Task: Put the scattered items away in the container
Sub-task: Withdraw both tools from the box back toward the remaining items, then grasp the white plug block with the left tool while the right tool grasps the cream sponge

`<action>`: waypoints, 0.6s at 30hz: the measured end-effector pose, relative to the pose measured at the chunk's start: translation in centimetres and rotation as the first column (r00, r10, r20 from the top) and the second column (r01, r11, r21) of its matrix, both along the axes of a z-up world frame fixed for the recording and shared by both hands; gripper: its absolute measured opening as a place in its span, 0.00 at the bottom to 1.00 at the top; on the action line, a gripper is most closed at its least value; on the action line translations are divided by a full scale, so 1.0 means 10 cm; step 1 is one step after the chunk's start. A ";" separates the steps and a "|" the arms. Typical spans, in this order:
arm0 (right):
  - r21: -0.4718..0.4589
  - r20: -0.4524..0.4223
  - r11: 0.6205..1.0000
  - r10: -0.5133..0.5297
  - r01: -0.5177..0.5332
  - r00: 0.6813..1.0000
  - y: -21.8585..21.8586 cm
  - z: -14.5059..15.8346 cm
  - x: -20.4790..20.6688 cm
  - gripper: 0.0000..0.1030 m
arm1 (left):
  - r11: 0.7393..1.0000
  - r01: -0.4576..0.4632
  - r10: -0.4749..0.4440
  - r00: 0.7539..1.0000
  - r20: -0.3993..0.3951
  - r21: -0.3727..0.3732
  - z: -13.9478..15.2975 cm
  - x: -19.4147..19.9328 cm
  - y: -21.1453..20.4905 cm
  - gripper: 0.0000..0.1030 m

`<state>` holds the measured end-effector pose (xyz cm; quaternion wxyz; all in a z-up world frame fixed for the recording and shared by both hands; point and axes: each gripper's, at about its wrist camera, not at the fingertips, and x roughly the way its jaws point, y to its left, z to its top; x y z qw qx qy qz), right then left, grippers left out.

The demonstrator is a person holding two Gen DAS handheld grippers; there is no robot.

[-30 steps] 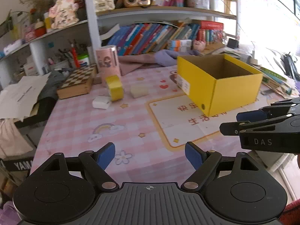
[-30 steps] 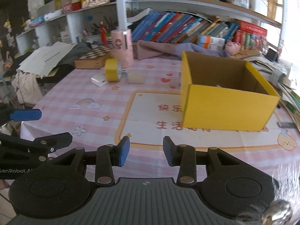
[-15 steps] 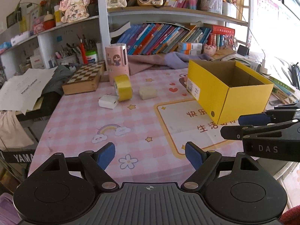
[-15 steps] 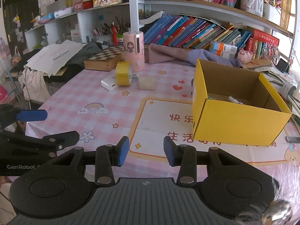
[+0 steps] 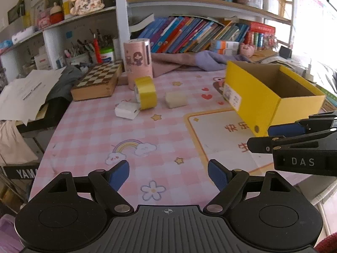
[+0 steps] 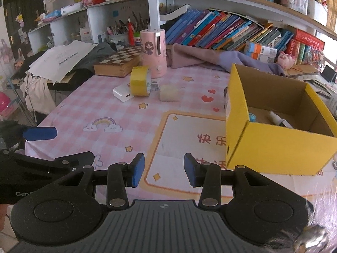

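Left gripper (image 5: 168, 174) low centre, jaws wide apart and empty, right gripper (image 6: 164, 171) jaws likewise apart, yellow box (image 6: 280, 145) right of frame, tape roll (image 5: 145, 92), white charger (image 5: 127, 110) and sponge (image 5: 175, 100) mid-tabletop (image 5: 94, 130).

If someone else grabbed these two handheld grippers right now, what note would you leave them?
Left gripper: open, empty, above the near table edge.
Right gripper: open, empty, near the yellow box.
Done: a marker pen and a small blue item already lie in the box.
Left: yellow tape roll, standing on edge against the white power bank, and the pale sponge block just right of them, all on the pink tablecloth by the pink cylinder.
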<state>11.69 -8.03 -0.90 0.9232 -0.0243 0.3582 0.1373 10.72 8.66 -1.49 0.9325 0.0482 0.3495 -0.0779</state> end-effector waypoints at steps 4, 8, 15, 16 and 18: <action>0.004 -0.005 1.000 0.015 -0.015 1.000 0.06 -0.02 0.19 0.39 | 1.000 -0.020 0.020 1.000 -0.008 0.001 -0.03 0.16 0.05 0.82; 0.009 -0.012 0.999 0.031 -0.031 0.999 0.12 -0.05 0.41 0.39 | 0.999 -0.030 0.030 0.999 -0.014 0.016 -0.05 0.35 0.08 0.82; 0.023 -0.026 0.998 0.055 -0.055 0.998 0.21 -0.08 0.80 0.39 | 0.998 -0.055 0.056 0.998 -0.022 0.032 -0.06 0.67 0.16 0.82; 0.025 -0.027 0.998 0.056 -0.056 0.998 0.22 -0.08 0.86 0.39 | 0.998 -0.058 0.059 0.998 -0.021 0.033 -0.06 0.71 0.17 0.82; 0.028 -0.029 0.998 0.059 -0.058 0.998 0.24 -0.09 0.97 0.39 | 0.997 -0.067 0.068 0.997 -0.020 0.037 -0.07 0.80 0.19 0.82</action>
